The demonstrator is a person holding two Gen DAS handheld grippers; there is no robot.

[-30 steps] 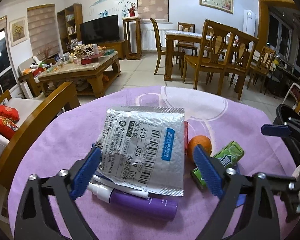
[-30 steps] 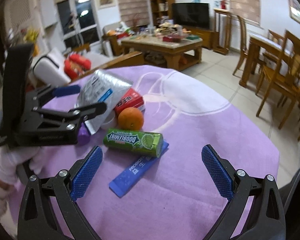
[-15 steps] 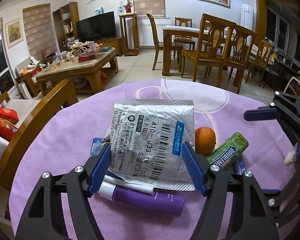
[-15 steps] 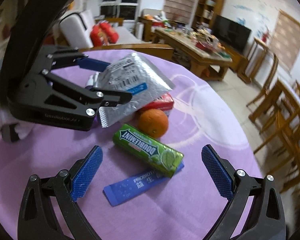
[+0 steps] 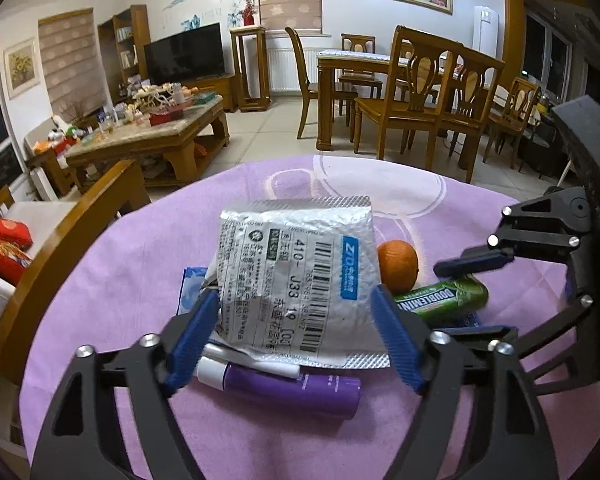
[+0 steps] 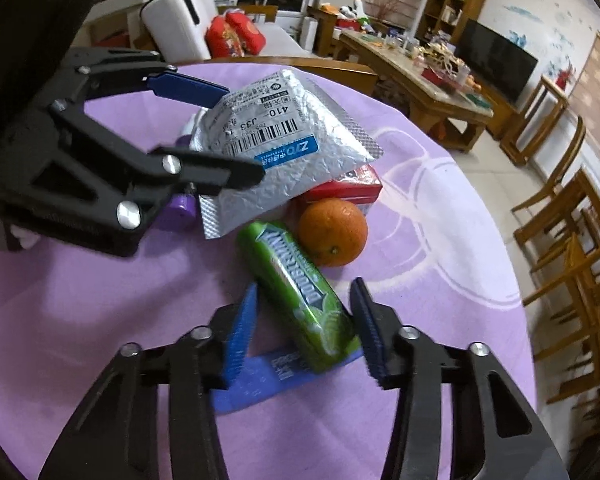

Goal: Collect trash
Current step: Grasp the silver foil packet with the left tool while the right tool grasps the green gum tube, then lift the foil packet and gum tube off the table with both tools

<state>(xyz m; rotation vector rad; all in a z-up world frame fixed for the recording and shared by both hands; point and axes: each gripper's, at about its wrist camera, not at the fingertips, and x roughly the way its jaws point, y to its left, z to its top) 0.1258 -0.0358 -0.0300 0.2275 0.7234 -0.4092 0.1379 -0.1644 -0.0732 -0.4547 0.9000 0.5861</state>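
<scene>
A silver foil pouch with a barcode label lies on top of a pile on the purple tablecloth. My left gripper has its blue pads against both side edges of the pouch. A green Doublemint gum pack lies on a blue sachet. My right gripper straddles the near end of the gum pack, with small gaps at each pad. The gum pack also shows in the left wrist view.
An orange, a red box, a purple tube and a white pen lie in the pile. A wooden chair back stands at the table's left. A coffee table and dining chairs stand beyond.
My left gripper's fingers have narrowed onto the silver pouch. My right gripper has moved down over the gum pack and narrowed its fingers around it.
</scene>
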